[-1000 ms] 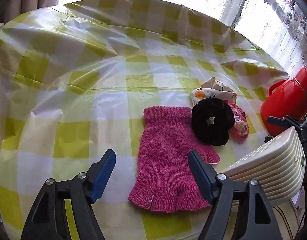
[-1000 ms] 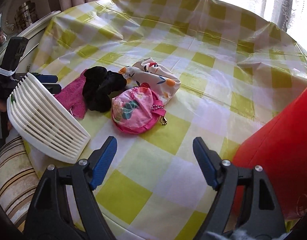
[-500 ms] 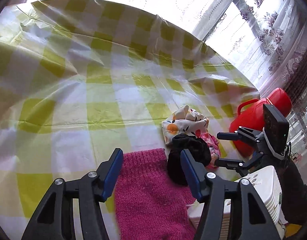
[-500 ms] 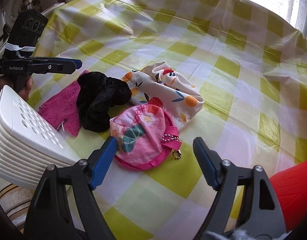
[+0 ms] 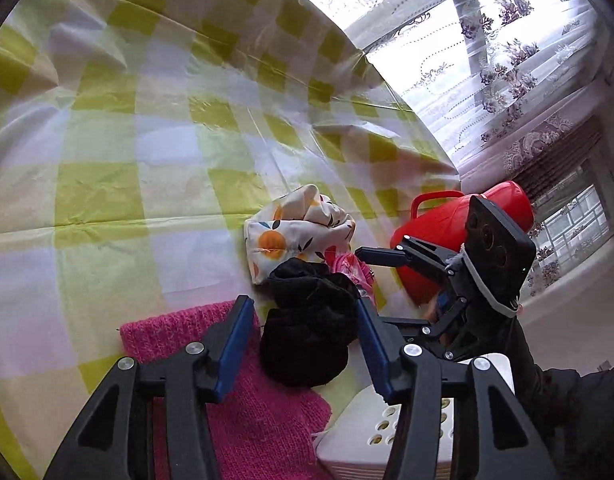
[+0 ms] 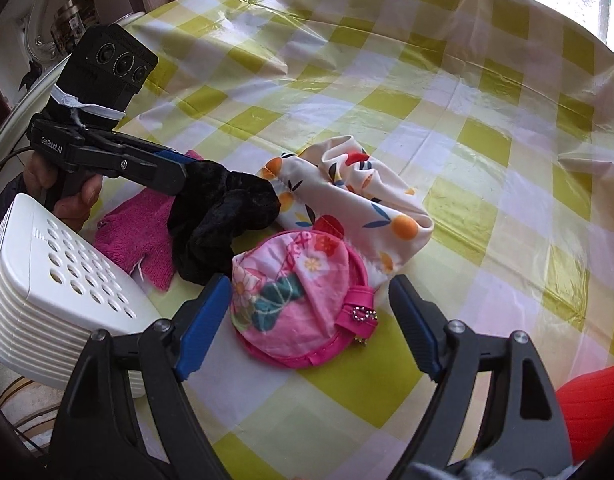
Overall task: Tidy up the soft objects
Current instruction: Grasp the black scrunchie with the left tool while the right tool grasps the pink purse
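A: Left gripper [image 5: 303, 324]?
B: Black velvet scrunchie [image 5: 307, 328] sits between its blue pads, lying partly on the pink knit glove [image 5: 259, 416]. Jaws have just been closing. Right pad looks against the fabric, a gap shows at the left pad, so not clamped.

A: Right gripper [image 6: 309, 312]?
B: Jaws spread wide either side of the pink floral coin pouch [image 6: 303, 300], which lies flat on the checked tablecloth [image 6: 447, 128]. Pads clear of it, nothing gripped.

A: Other soft items?
B: Fruit-print cloth pouch [image 6: 359, 200] just behind the coin pouch, touching it and the scrunchie.

A: Containers?
B: White perforated basket [image 6: 63, 288] tipped on its side at the table edge, beside the glove. Can't see its inside. Red plastic jug [image 5: 439, 232] sits behind the right gripper in the left view; contents not visible.
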Tool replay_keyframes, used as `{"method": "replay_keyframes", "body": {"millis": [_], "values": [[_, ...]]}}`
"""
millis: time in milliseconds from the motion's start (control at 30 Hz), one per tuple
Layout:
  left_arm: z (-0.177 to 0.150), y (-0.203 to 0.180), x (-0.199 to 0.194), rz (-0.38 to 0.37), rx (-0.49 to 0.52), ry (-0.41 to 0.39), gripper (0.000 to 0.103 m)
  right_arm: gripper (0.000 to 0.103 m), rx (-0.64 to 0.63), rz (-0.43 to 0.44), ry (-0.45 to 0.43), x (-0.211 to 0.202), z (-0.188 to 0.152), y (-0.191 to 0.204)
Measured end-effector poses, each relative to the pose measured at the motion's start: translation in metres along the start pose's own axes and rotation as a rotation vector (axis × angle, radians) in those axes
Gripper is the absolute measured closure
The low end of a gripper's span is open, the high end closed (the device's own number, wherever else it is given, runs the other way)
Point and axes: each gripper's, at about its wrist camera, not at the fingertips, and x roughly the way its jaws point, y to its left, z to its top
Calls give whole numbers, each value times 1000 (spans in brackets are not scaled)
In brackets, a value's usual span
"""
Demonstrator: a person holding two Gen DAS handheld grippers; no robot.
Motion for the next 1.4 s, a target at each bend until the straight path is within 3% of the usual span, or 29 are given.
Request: {"method": "replay_keyframes", "body": {"millis": [133,267,333,367,433,867,1267,1400], "values": [[1,-3,3,-7,11,8,50,18,-31,-8,19,8,1,6],[0,-5,11,27,29,25,77,18,-6,7,12,11,-1,2],[-2,-5,12,18,32,18,83,22,-13,4,9,10,-3,4],[-3,-5,11,11,31,11,84,30,-15,5,5,10,-3,4],[-3,-4,8,4,18,-9,86,32,7,20,1,7,-5,0],[-15,-7,-25,21,-70,-189,87,33,99,-49,-45,-14,-20,-3],[-60,2,-81,227,-193,-381,88,33,155,-157,-84,-58,-55,11],[-82,-13,-94,361,-200,-422,88,33,175,-201,-91,-71,-69,20]]}}
